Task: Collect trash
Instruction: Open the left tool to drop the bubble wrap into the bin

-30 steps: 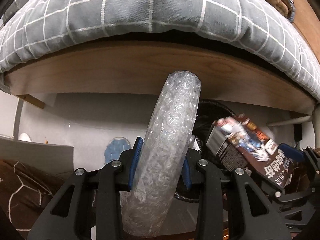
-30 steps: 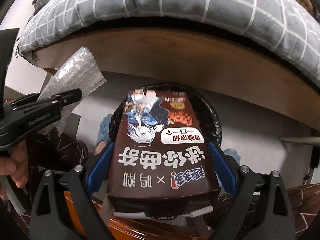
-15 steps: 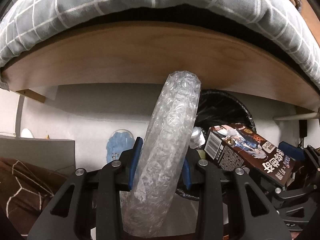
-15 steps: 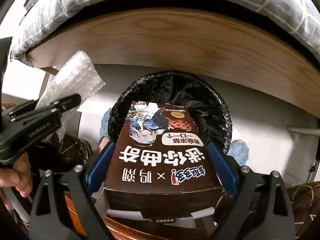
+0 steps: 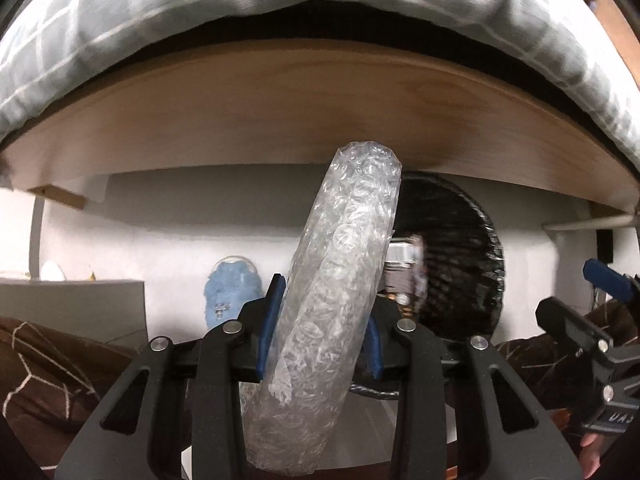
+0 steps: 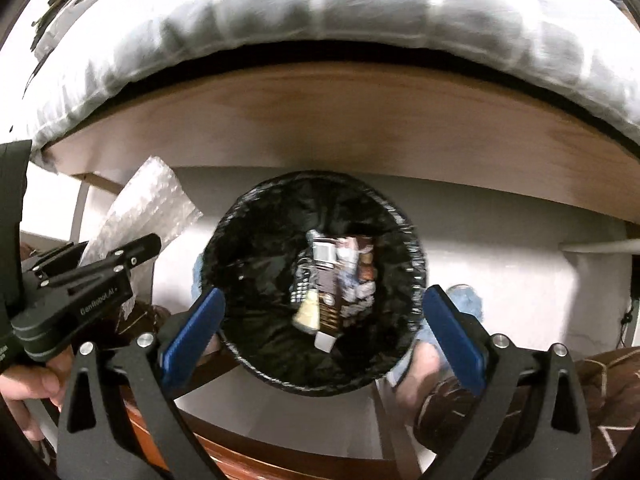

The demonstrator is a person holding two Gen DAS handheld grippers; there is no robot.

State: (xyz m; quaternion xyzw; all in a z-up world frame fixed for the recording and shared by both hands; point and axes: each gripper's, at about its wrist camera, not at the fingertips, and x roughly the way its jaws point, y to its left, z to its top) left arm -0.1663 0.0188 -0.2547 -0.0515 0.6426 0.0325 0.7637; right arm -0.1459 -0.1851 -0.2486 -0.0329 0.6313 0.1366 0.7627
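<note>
Left claw (image 5: 318,330): clamped on the bubble wrap (image 5: 340,300), whose long axis runs near to far.
Left view: the bin (image 5: 460,272) lies right of the wrap.
Right claw (image 6: 324,334): jaws have just been opening, nothing between them.
Right view: the box (image 6: 332,284) lies in the bin (image 6: 248,280); the left claw (image 6: 96,276) stands left, beside the rim.

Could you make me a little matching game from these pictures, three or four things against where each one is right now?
Things:
1. bubble wrap
2. brown box
3. right gripper
4. blue slipper

Places or states:
A. lying inside the black-lined bin
B. on the floor left of the bin
C. clamped in the left gripper
D. open and empty above the bin

Pairs: 1-C, 2-A, 3-D, 4-B
</note>
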